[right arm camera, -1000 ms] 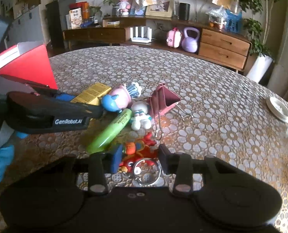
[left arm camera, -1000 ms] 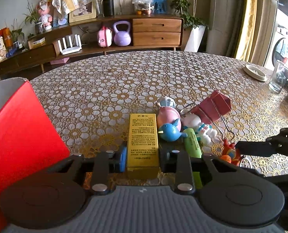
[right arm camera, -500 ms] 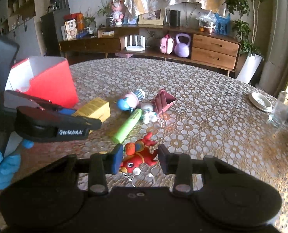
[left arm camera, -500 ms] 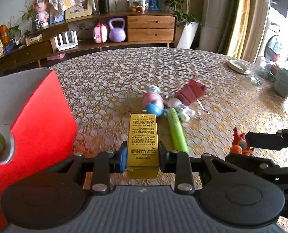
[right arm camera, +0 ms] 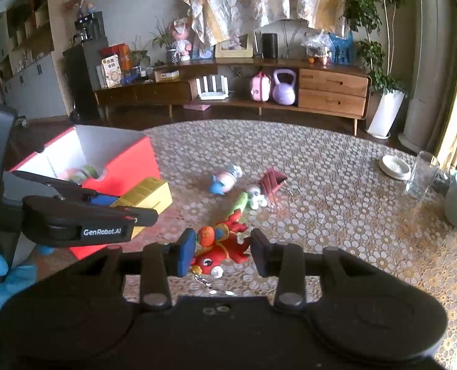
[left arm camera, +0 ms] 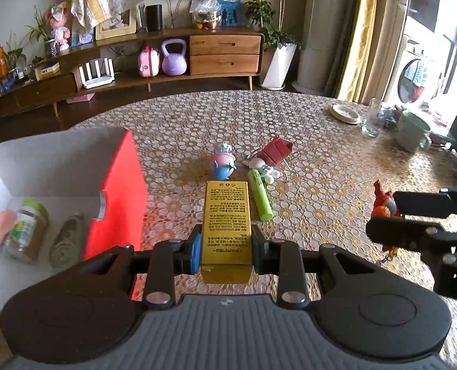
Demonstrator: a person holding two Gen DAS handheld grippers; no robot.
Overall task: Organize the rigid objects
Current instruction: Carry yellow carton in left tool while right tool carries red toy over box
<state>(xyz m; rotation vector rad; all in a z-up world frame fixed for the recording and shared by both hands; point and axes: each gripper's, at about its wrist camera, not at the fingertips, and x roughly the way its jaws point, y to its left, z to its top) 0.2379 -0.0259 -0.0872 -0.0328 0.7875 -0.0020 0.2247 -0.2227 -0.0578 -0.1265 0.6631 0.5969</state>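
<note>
The red box (left arm camera: pixel 117 197) sits open at nine o'clock of the left gripper (left arm camera: pixel 227 243), the nearer one, whose jaws are clamped narrowly on the gold carton (left arm camera: pixel 227 215) pointing twelve. The right gripper (right arm camera: pixel 222 251) pinches the red toy keychain (right arm camera: pixel 220 248).

You can read "GenRobot.AI" in white on the left gripper (right arm camera: pixel 142 206), on its black finger at approx 9 o'clock in the right wrist view. The gold box (left arm camera: pixel 227 215) it holds has dense printed lines, upside down & too small to read. No other legible txt.
</note>
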